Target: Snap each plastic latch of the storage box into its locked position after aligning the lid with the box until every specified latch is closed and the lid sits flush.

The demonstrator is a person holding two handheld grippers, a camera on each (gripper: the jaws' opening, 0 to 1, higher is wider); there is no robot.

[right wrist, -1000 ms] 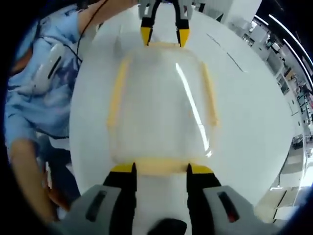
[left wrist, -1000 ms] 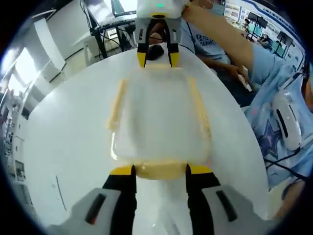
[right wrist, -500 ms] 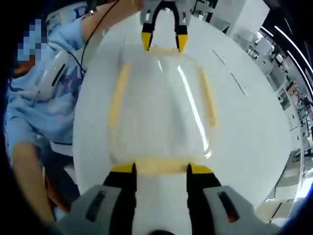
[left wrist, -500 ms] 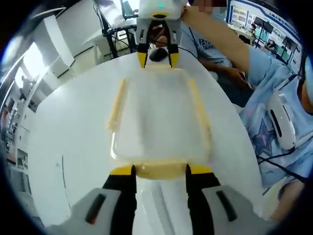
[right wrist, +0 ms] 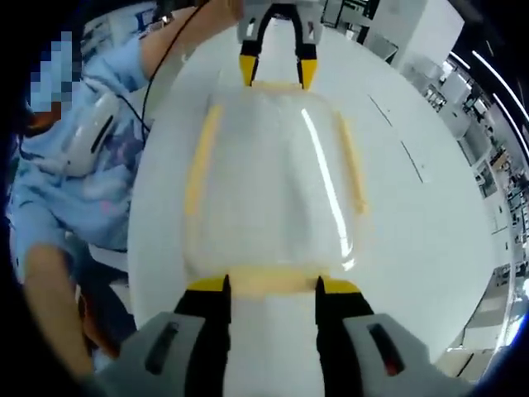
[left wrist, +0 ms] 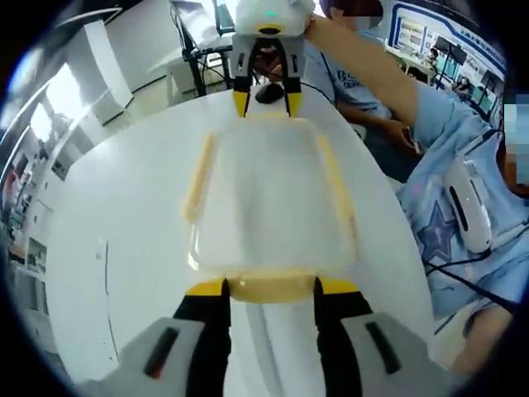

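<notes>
no readable writing on the storage box [left wrist: 266, 198] between both grippers

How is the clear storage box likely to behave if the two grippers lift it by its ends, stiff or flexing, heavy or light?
The storage box looks empty and see-through, so it is probably light. Its thin clear lid may flex a little, though the yellow latches along the sides likely stiffen it. The glossy plastic could slip between the left gripper and right gripper.
</notes>
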